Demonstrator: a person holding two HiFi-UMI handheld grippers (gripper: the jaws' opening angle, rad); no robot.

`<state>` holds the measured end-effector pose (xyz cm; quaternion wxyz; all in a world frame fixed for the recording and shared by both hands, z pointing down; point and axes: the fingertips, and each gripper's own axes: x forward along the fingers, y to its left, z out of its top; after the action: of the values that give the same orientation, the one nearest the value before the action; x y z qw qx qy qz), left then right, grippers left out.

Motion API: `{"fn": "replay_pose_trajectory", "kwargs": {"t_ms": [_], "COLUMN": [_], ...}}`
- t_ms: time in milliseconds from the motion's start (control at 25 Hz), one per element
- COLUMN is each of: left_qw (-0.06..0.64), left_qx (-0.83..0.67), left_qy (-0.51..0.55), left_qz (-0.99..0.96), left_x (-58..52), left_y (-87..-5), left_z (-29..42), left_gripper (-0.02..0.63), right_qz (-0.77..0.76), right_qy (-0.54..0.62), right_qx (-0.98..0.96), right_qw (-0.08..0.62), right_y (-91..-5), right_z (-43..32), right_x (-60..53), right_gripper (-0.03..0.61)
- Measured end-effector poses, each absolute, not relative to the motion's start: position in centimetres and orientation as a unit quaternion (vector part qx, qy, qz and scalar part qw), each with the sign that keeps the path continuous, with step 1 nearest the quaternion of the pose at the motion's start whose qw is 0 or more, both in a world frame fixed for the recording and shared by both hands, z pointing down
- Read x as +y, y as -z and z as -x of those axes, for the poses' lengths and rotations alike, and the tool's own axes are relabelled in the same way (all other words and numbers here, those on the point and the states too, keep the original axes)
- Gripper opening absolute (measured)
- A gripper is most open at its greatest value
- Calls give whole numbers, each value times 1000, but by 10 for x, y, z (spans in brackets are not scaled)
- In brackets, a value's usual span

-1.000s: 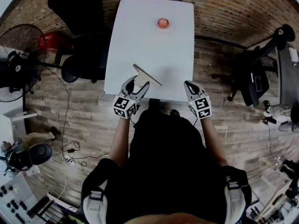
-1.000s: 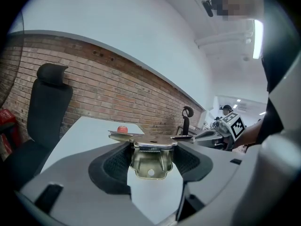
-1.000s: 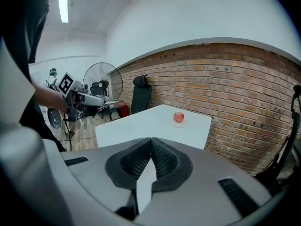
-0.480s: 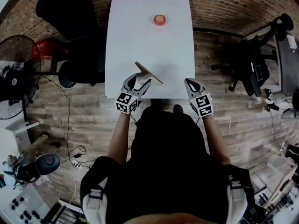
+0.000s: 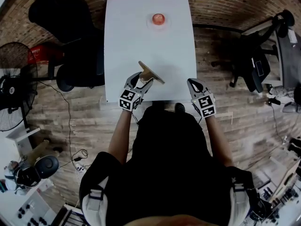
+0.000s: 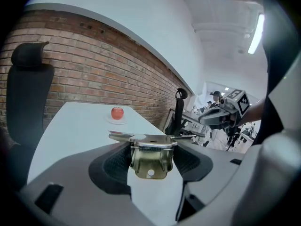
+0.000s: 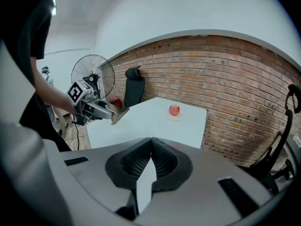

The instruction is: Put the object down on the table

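Note:
A brass-coloured metal bracket with a flat plate (image 5: 151, 72) is held in my left gripper (image 5: 141, 81), which is shut on it above the near part of the white table (image 5: 141, 36). In the left gripper view the bracket (image 6: 150, 166) sits squeezed between both pads, with its plate lying across the top. My right gripper (image 5: 192, 83) hovers at the table's near right edge; its jaws (image 7: 151, 161) are shut with nothing in them. The right gripper view shows the left gripper (image 7: 96, 108) carrying the bracket (image 7: 119, 114).
A red apple (image 5: 158, 18) on a small saucer stands at the far end of the table. A black office chair (image 5: 75, 36) is at the table's left, another chair (image 5: 256, 69) at the right. A fan (image 5: 14, 88) stands far left on the wooden floor.
The left gripper has edged forward and to the right over the table's near edge, still holding the bracket. The right gripper has stayed roughly where it was, shut.

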<state>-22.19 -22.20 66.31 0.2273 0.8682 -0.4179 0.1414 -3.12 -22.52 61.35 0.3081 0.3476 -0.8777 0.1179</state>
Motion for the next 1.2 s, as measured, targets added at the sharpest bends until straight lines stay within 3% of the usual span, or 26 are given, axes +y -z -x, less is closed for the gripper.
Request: {"fn": "replay_pose_trajectory", "kwargs": {"t_ms": [1200], "left_qw": [234], "left_qx": [-350], "left_qy": [-287], "left_qz": [-860], "left_x": [-237], "left_y": [-765], "left_z": [232], "left_gripper": [285], "right_qz": [-378], "right_qy": [-154], "right_qx": [-852], "right_qw": [327], "right_y": [-639], "right_z": [34], "right_x": [-228], "right_gripper": [0]}}
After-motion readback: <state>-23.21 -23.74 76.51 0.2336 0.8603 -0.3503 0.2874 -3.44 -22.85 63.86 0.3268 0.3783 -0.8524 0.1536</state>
